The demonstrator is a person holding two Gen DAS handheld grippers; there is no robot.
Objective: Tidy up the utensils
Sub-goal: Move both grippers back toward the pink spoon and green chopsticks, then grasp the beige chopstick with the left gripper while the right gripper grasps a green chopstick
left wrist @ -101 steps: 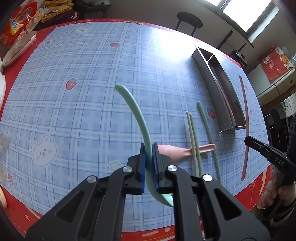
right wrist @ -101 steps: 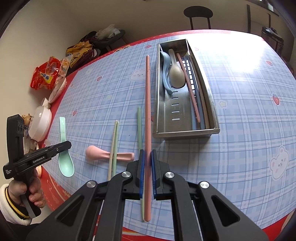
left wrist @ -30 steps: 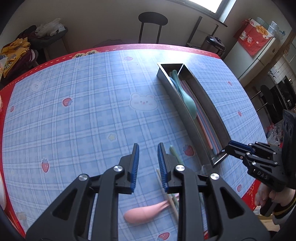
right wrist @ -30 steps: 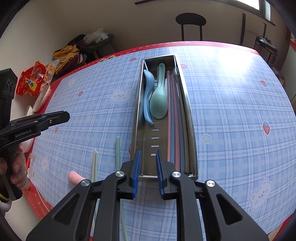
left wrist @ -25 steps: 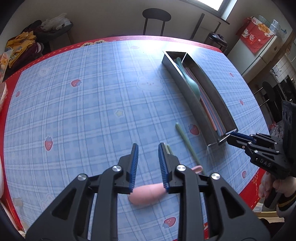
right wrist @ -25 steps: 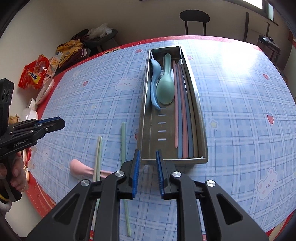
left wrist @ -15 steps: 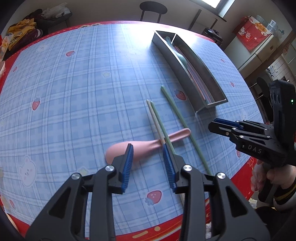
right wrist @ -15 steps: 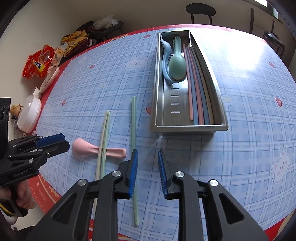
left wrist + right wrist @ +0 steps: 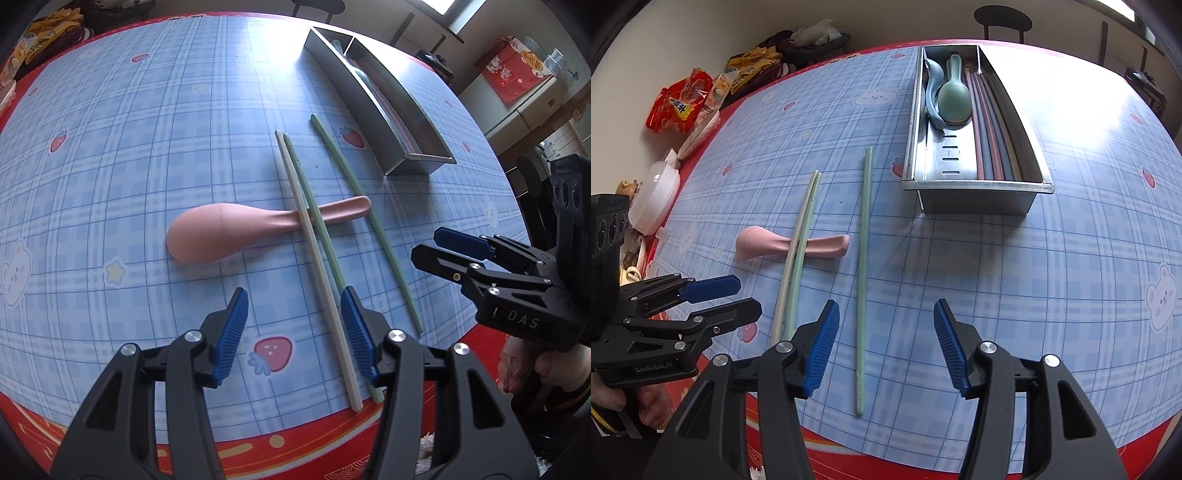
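Nearest the camera in the left wrist view, the left gripper (image 9: pixel 293 328) hangs just above the tabletop (image 9: pixel 147 147) with its jaws spread wide and empty, the right one over the near ends of a white chopstick (image 9: pixel 317 273) and a green chopstick (image 9: pixel 325 240) lying side by side. The wide spread looks meant to take both sticks, or the spoon beyond, in one closing.

The right gripper (image 9: pixel 884 343) is likewise wide apart and holds nothing. A lone green chopstick (image 9: pixel 863 258) runs from 6 toward 12 o'clock just inside its left jaw, a fair sign that this stick is its next pick.

A little farther out, a pink spoon (image 9: pixel 236 230) lies crosswise, bowl toward 9 o'clock, pinned under the paired chopsticks; they probably have to come off before it lifts cleanly.

Farther still, toward 1 o'clock in the right wrist view, stands the steel utensil tray (image 9: pixel 975 194). Its left compartment holds a green spoon (image 9: pixel 955 96) and a blue spoon (image 9: pixel 932 92); the right holds sorted chopsticks (image 9: pixel 993 122) laid lengthwise. Four loose pieces remain outside it.

At the far left edge sit snack bags (image 9: pixel 679 101) and a white lidded bowl (image 9: pixel 653 197).
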